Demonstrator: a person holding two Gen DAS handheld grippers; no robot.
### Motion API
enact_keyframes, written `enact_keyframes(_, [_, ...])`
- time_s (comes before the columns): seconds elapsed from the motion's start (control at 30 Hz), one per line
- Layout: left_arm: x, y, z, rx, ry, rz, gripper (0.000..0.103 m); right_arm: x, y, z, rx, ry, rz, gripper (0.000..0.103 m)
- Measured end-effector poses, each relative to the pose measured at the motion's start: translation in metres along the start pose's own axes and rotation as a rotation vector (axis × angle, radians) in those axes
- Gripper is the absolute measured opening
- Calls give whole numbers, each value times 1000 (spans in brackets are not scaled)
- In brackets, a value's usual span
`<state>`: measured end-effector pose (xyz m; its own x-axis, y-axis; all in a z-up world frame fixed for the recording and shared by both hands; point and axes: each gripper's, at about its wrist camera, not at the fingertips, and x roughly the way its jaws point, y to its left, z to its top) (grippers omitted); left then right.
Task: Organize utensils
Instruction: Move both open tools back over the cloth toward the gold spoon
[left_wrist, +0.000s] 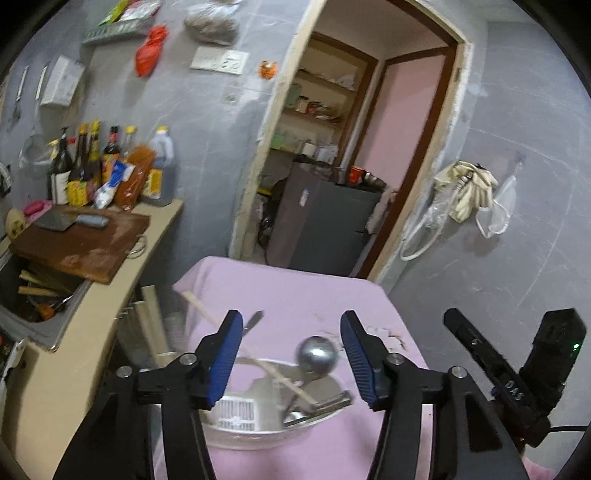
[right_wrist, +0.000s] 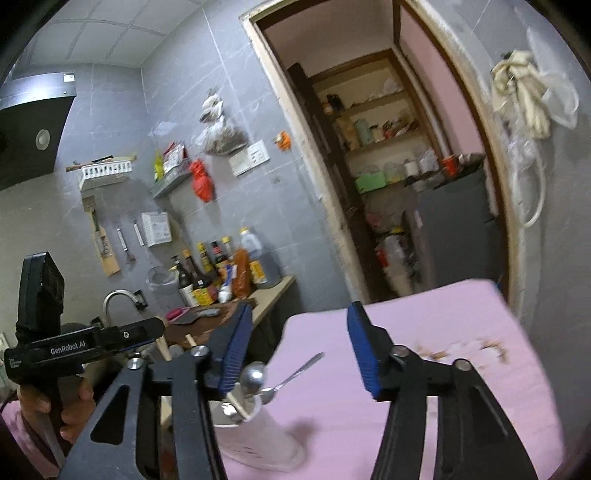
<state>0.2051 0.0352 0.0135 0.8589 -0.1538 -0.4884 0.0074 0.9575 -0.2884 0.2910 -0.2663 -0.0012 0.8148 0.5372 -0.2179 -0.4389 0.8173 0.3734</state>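
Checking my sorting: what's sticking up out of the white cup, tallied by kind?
Ladle: 1
Spoon: 1
Wooden chopstick: 1
Total: 3
Other metal deeper inside the cup is too unclear to count.

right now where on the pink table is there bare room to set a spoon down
Free: the pink tablecloth beyond the white utensil holder, out to the far edge by the doorway, and the strip in front of the right gripper. Crowded: the near left corner, where the holder with its ladle and chopstick stands. Crumbs dot the right side.
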Motion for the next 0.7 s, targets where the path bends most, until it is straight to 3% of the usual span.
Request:
enact_keyframes(0.2, [14, -47, -7, 50, -14, -47, 68, -40, -28, 21, -34, -64, -119, 76])
enact_keyframes(0.3, [23, -73, -12, 79, -28, -63, 75, -51, -42, 29, -47, -83, -167, 82])
enact_keyframes(0.47, [40, -106, -18, 120, -33, -60, 84, -65, -75, 38, -51, -86, -223, 86])
enact_keyframes(0.7, [73, -135, -31, 122, 3, -36, 86, -59, -126, 39, -30, -34, -242, 86])
